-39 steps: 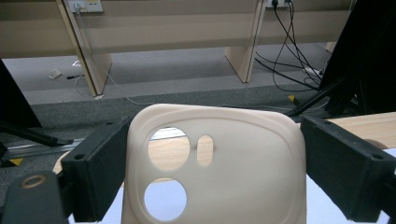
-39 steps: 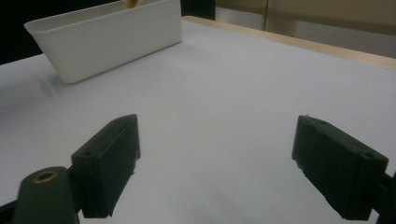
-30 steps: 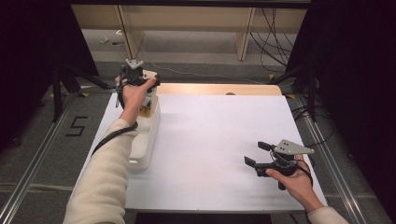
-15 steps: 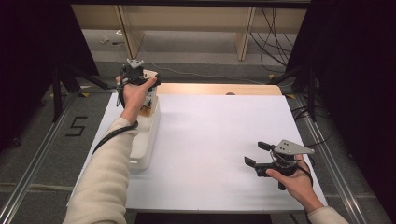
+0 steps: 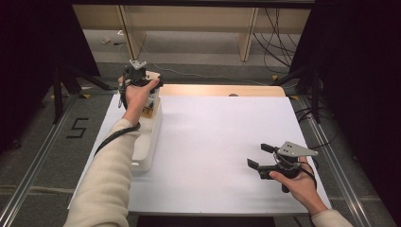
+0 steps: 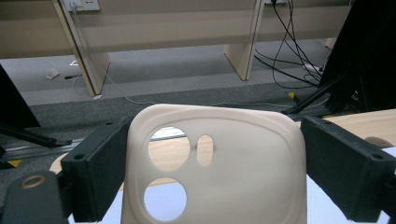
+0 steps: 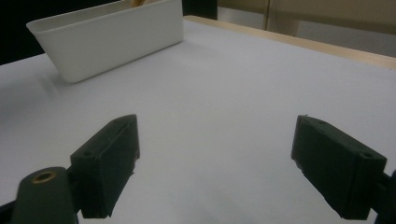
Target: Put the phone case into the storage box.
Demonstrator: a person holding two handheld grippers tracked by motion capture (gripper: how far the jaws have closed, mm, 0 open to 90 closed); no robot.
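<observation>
Holding a cream phone case (image 6: 212,172) between its black fingers (image 6: 100,170), the left gripper (image 5: 140,80) sits at the far left corner of the desk (image 5: 222,137), above the far end of a white bin (image 5: 147,139). Seen from the left gripper view, the case stands upright with its camera cut-outs to the left; the near finger touches its left edge, while a thin gap seems to remain at the right edge, so the grip looks light, and I cannot tell whether both pads press. Beyond the case lie the wooden far edge of the desk (image 6: 364,121) and then open floor with cables.

That white bin lies lengthwise along the left edge of the desk, its near end well short of the front edge. From the right gripper view it stands far off at upper left (image 7: 107,39), with something tan showing above its rim.

Near the front right corner, the right gripper (image 5: 262,158) hovers low over the white surface, its fingers (image 7: 114,158) spread wide with nothing between them, pointing toward the bin. Between the two grippers the whole middle of the desk is bare white sheet, giving free room from the bin across to the right edge and up to the wooden strip at the back (image 5: 222,90).
</observation>
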